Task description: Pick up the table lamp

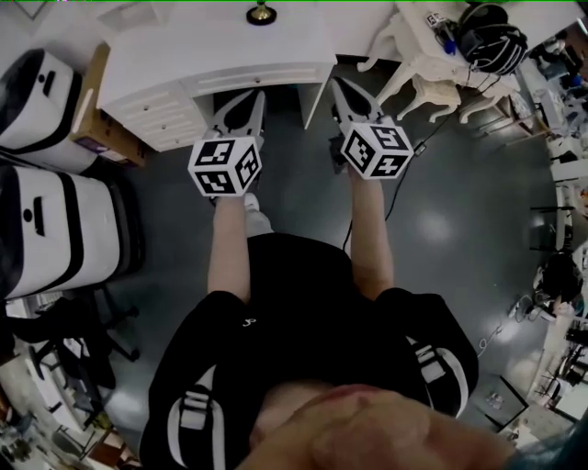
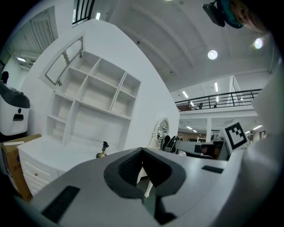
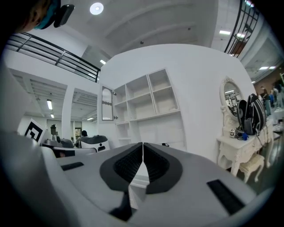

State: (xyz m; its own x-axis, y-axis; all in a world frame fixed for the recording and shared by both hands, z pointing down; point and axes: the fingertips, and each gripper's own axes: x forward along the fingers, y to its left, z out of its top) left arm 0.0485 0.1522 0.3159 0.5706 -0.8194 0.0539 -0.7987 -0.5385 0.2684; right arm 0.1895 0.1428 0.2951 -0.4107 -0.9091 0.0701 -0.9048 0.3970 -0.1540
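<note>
The table lamp (image 1: 262,13) is a small gold-and-black object at the far edge of a white desk (image 1: 211,50) ahead of me. In the left gripper view the lamp (image 2: 103,150) stands on the desk top below white wall shelves (image 2: 95,95), just left of my jaws. Only a small dark bit of the lamp (image 3: 165,144) shows in the right gripper view. My left gripper (image 1: 253,99) and right gripper (image 1: 340,90) are held level side by side, short of the desk front. Both are shut with nothing between the jaws, and neither touches the lamp.
Two white-and-black machines (image 1: 50,216) and a cardboard box (image 1: 99,124) stand left of the desk. At the right are a white vanity table (image 1: 418,37) with a black backpack (image 1: 493,39) and a white stool (image 1: 439,94). A black chair (image 1: 83,340) is behind on the left.
</note>
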